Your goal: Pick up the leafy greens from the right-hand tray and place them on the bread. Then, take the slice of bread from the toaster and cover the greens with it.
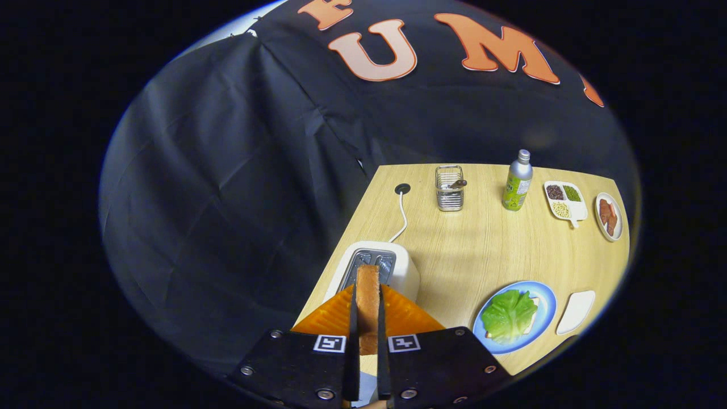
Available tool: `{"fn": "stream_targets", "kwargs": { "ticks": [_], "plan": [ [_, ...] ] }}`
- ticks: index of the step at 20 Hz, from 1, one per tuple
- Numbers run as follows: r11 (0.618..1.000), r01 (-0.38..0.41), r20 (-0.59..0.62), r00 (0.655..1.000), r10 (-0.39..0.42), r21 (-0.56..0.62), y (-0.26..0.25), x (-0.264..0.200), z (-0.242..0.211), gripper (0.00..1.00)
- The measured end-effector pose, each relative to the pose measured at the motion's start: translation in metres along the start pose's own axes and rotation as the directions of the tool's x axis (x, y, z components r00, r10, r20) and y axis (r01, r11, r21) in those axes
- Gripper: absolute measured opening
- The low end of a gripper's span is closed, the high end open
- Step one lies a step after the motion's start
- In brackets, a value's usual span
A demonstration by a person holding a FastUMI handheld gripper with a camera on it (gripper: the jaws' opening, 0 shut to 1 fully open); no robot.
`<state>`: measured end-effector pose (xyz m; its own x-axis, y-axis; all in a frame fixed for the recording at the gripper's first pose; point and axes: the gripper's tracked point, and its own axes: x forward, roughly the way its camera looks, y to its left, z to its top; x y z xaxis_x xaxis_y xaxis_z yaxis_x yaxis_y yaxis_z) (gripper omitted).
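Fingers [368, 318] are clamped on a brown toasted slice of bread [368, 292], both pressing its flat faces so that it stands on edge between them. Just ahead of the fingers, under the slice's far end, sits a white two-slot toaster [402, 270] on the light wooden table [466, 250]; whether the slice touches the toaster I cannot tell. A white cord [402, 218] runs from the toaster to a dark round grommet [402, 188] farther ahead.

Right of the fingers, close by, lies a round blue plate [546, 307] carrying a ruffled green lettuce leaf [509, 313] that rests on top of a pale slice of bread [534, 304], only the corners of which show. Just beyond that plate to the right is a small white rectangular tray [575, 311].

Well ahead of the fingers stand a wire-mesh metal basket [449, 190] and, right of it, a silver bottle with a yellow-green label [517, 182]. Farther right are a white divided dish of dark, green and pale grains [564, 201] and a small round plate of reddish-brown pieces [608, 217].
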<state>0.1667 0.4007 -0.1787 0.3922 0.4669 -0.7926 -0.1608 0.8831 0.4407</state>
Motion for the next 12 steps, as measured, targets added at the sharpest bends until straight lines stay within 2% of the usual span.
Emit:
{"fn": "stream_targets", "kwargs": {
  "ticks": [12],
  "plan": [
    [0.994, -0.041, 0.035, 0.999, 0.038, 0.1, -0.102, -0.04, -0.034, 0.13]
  ]
}}
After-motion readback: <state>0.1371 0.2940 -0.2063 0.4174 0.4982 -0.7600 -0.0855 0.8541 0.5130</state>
